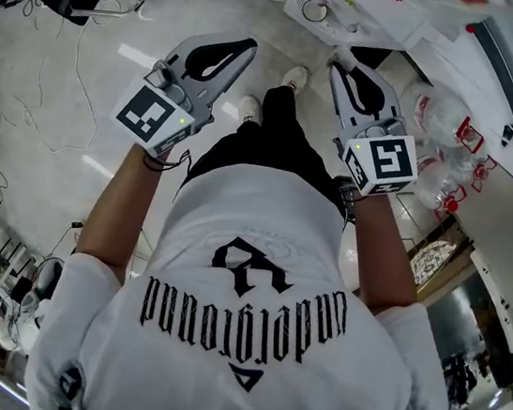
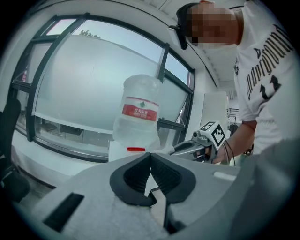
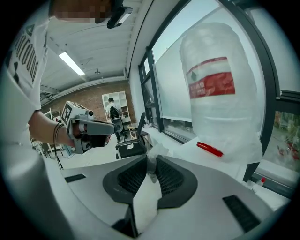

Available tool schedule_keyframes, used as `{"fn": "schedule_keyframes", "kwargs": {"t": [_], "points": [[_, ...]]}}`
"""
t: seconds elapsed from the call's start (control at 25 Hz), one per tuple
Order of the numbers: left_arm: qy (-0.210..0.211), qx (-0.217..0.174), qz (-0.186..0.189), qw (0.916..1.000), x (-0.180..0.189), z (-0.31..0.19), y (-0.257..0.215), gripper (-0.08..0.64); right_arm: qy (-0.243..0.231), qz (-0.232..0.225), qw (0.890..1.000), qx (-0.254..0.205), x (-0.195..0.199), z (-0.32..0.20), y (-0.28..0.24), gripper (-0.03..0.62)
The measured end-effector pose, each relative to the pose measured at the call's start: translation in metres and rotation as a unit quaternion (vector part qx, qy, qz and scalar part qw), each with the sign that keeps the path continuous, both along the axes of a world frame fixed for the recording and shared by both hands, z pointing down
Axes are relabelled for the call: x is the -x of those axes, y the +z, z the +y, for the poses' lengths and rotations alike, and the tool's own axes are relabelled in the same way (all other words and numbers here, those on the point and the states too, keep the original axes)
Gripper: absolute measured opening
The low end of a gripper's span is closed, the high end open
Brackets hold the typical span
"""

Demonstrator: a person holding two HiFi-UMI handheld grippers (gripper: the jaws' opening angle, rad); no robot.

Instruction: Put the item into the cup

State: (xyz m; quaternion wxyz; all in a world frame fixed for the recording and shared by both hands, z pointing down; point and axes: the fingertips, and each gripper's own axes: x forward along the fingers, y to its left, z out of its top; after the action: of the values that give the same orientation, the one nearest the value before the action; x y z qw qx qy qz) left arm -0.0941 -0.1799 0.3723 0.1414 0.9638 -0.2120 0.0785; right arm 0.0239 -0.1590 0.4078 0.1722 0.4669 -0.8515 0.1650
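Right gripper (image 3: 151, 159): jaws closed on the item (image 3: 153, 167) – a small pale, crumpled-looking piece pinched at the jaw tips. What it is cannot be made out. Left gripper (image 2: 150, 157): jaw tips together, nothing seen between them.

Pose, head view: both grippers are held out in front of the body, roughly level with each other and well apart. The jaws point away from the person, the tips angled slightly toward one another. Both forearms are extended forward, the left forearm (image 1: 116, 203) and right forearm (image 1: 384, 251) running down either side of the white T-shirt (image 1: 247, 340). A dark band (image 1: 161, 163) is worn at the left wrist. Each marker cube faces up toward the camera – left cube (image 1: 153, 118), right cube (image 1: 387, 166).

The floor (image 1: 71, 107) lies below the grippers, and the person's shoes (image 1: 251, 109) are seen between them.

In each gripper view a large water bottle (image 3: 218, 93) with a red label stands beyond the jaws, against a window (image 2: 65, 84), and the other gripper is seen to the side, held in a hand.
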Motion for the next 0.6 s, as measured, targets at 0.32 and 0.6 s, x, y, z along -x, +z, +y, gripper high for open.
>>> {"fn": "schedule_keyframes", "kwargs": {"t": [0.32,0.6], "points": [[0.004,0.041,-0.021,0.9989,-0.012,-0.019,0.066,0.015,0.001,0.001,0.999,0.037,-0.006,-0.033,0.060,0.067],[0.019,0.043,-0.058,0.9972,-0.022,-0.035,0.119,0.015,0.019,0.008,0.998,0.064,-0.018,-0.062,0.114,0.067]]}}
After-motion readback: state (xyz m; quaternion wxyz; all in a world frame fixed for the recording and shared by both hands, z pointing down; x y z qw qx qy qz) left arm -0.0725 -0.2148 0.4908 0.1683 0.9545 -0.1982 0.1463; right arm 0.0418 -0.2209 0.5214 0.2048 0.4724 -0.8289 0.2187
